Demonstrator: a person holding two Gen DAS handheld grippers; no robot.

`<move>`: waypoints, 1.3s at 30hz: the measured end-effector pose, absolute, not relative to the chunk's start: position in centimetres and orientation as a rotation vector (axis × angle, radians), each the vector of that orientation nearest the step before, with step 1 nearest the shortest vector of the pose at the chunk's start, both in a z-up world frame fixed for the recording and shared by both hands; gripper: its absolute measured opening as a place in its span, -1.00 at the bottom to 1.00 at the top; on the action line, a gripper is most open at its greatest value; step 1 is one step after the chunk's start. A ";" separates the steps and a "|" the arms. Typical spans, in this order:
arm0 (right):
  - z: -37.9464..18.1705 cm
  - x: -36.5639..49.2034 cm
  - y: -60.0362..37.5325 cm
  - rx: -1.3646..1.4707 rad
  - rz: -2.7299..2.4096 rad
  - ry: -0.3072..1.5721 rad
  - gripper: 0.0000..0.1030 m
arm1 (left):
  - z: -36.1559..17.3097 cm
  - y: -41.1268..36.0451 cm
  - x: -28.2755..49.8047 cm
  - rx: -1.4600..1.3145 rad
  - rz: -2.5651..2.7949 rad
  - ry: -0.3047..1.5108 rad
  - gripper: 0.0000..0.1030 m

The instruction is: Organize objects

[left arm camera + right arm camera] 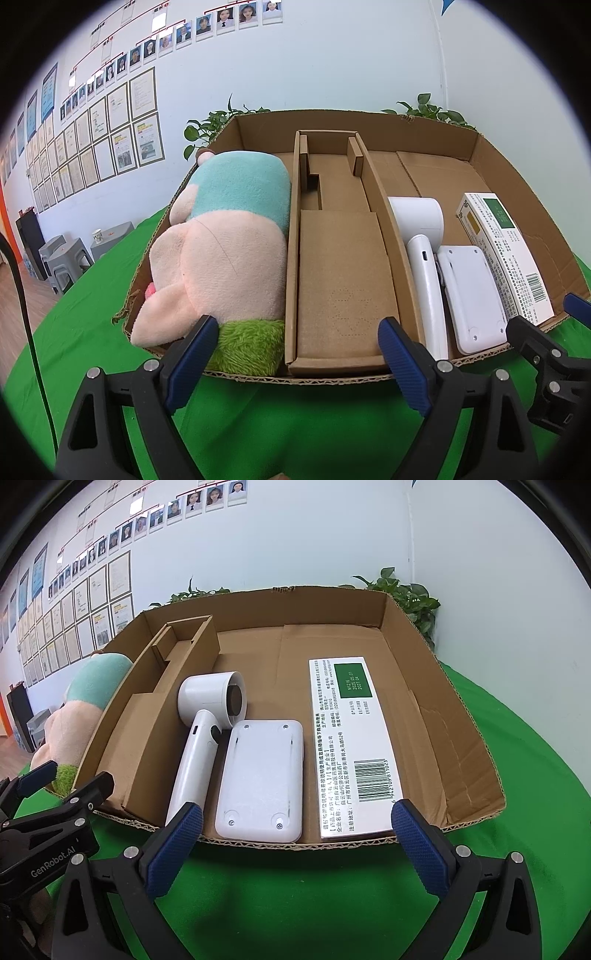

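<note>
Left wrist view: the left gripper stands wide apart with nothing between its pads, poised just short of the near edge of the cardboard box on the green desk. Straight ahead of it lies the empty middle divider tray, long axis running away from the gripper. Left of that tray the plush toy fills its own compartment, also lying lengthwise.

Right wrist view: the right gripper is likewise wide and empty, touching nothing, at the same near edge of the box. Directly beyond it, right of the tray, three things lie side by side in the large compartment: the white handheld fan, the white flat case just beside it, and the long medicine carton, all with long axes pointing away. The right gripper is the nearer one to these; the left is nearer the toy. Everything visible already sits inside the box, so sorting looks largely done.
</note>
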State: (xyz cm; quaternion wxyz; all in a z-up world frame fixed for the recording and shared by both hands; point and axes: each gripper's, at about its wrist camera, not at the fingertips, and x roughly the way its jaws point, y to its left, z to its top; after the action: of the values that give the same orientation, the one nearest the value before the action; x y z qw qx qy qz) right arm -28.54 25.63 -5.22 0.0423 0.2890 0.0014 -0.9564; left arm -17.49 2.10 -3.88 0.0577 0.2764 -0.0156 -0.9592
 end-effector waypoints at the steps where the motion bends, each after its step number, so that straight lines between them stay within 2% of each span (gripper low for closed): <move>1: -5.2 -28.5 25.6 0.883 -2.926 0.002 1.00 | -3.9 2.1 -17.5 0.838 -2.908 -0.047 0.72; 39: -5.2 -28.5 25.5 0.886 -2.928 0.010 1.00 | -3.9 2.1 -17.5 0.837 -2.906 -0.050 0.72</move>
State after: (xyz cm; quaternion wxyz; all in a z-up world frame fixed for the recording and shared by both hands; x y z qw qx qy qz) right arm -28.53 25.55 -5.23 0.0410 0.2894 0.0033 -0.9563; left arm -17.50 2.14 -3.87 0.0584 0.2763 -0.0164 -0.9592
